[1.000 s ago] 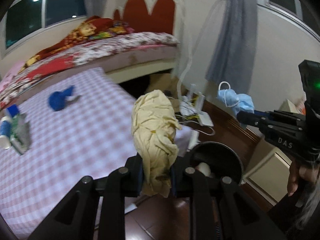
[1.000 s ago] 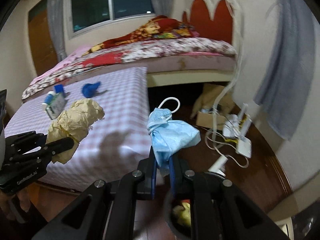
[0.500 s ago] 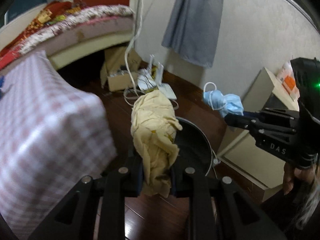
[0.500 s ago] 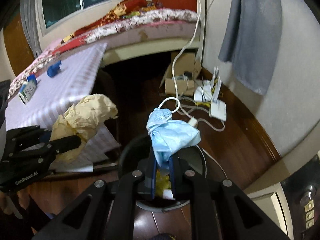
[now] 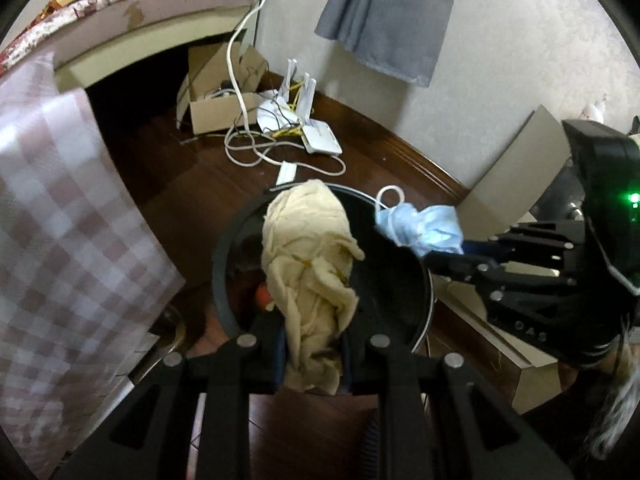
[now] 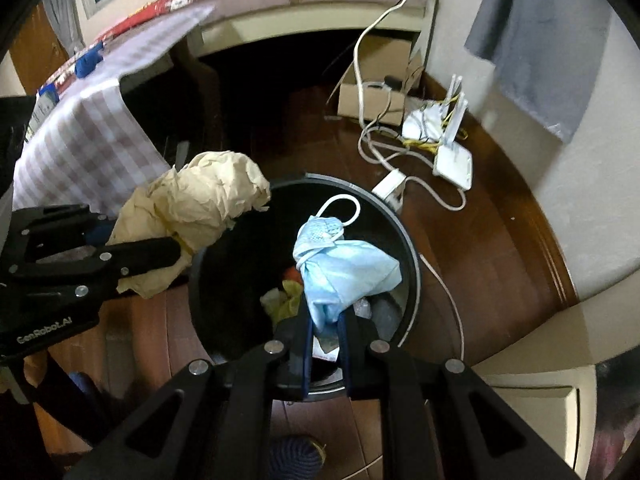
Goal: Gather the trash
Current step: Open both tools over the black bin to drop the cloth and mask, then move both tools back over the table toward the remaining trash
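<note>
We hold the blue mask (image 6: pixel 344 264) pinched tight in our right gripper (image 6: pixel 325 334), right over the black bin (image 6: pixel 408 248); our left gripper (image 5: pixel 313 350) squeezes the yellow paper wad (image 5: pixel 308 256) over the bin too; both drop straight down.

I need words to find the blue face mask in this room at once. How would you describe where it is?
Look for the round black trash bin on the dark wooden floor. Directly above its opening, the right tool is shut on the face mask. It is pale blue with a white ear loop, unlike the crumpled tan paper beside it.
</note>
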